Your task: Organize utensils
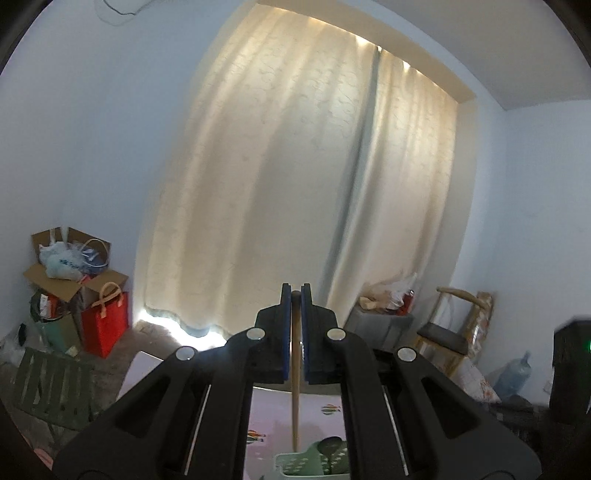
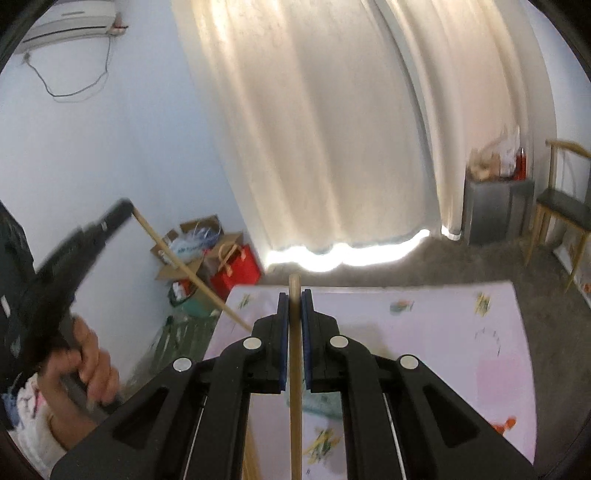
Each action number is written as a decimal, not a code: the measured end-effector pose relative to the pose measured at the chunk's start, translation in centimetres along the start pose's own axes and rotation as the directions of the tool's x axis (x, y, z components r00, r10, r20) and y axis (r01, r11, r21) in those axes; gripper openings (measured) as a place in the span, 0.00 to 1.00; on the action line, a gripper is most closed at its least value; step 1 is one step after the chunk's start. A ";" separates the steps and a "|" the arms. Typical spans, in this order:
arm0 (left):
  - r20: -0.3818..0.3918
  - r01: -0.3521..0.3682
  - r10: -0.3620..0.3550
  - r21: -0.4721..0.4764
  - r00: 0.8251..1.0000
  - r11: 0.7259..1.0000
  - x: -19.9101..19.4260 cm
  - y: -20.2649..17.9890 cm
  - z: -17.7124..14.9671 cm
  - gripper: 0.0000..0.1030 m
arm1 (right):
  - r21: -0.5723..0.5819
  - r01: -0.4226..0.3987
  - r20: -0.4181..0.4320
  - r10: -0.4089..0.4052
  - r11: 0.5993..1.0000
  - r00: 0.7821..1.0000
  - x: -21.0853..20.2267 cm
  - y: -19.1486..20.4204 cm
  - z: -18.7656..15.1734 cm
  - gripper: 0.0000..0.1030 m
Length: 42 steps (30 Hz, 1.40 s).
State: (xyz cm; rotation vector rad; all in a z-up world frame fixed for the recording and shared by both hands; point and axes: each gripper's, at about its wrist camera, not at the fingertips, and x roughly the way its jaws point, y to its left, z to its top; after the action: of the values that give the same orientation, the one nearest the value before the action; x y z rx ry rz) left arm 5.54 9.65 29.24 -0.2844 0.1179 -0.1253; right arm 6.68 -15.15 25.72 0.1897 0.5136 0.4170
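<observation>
Above the pink table (image 2: 424, 332), you hold 2 tongs, left tongs (image 1: 296, 291) and right tongs (image 2: 295, 295), each clamped on 1 wooden stick (image 1: 295, 387) (image 2: 294, 387).

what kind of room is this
Probably a spare room in a home: drawn cream curtains, a wall air conditioner, a wooden chair, and boxes and bags piled in a corner.
</observation>
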 end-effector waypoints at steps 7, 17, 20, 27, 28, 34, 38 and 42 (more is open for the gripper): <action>-0.115 0.015 -0.003 0.111 0.993 0.994 2.5 -1.4 -5.5 0.03 | -0.008 0.004 0.094 -0.003 1.000 0.996 2.3 0.7 2.4 0.07; -0.207 0.097 -0.052 0.215 0.977 0.972 3.2 -1.4 -11.3 0.03 | 0.003 0.047 0.239 -0.046 0.999 0.970 8.1 1.6 5.1 0.07; -0.216 0.112 -0.070 0.189 0.974 0.976 3.2 -1.0 -11.1 0.03 | 0.017 0.014 0.286 -0.018 1.000 0.958 11.0 1.1 4.5 0.07; -0.230 0.100 -0.071 0.116 0.971 0.988 2.8 0.9 -10.7 0.03 | 0.036 0.026 0.293 -0.035 0.999 0.956 15.6 0.7 0.9 0.07; -0.234 0.106 -0.081 0.098 0.969 0.990 2.8 1.2 -10.6 0.03 | 0.013 0.040 0.306 -0.042 0.999 0.951 15.6 1.0 -0.1 0.07; -0.243 0.091 -0.076 0.050 0.967 0.995 2.8 1.5 -10.7 0.03 | -0.115 0.047 0.267 -0.015 0.992 0.963 15.5 3.1 -4.3 0.07; -0.254 0.096 -0.090 0.010 0.963 0.995 2.0 1.6 -10.4 0.04 | -0.096 0.022 0.230 0.001 0.995 0.973 14.5 2.5 -5.3 0.22; -0.238 0.092 -0.089 0.001 0.967 0.996 0.9 1.6 -9.8 0.08 | -0.051 0.007 0.217 0.004 0.999 0.976 13.3 1.5 -5.2 0.35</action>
State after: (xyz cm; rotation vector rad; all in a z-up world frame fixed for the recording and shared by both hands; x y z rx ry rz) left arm 5.25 8.39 19.32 -0.2623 0.3429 -0.2508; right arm 14.03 -7.70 15.92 0.1823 0.2879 0.4021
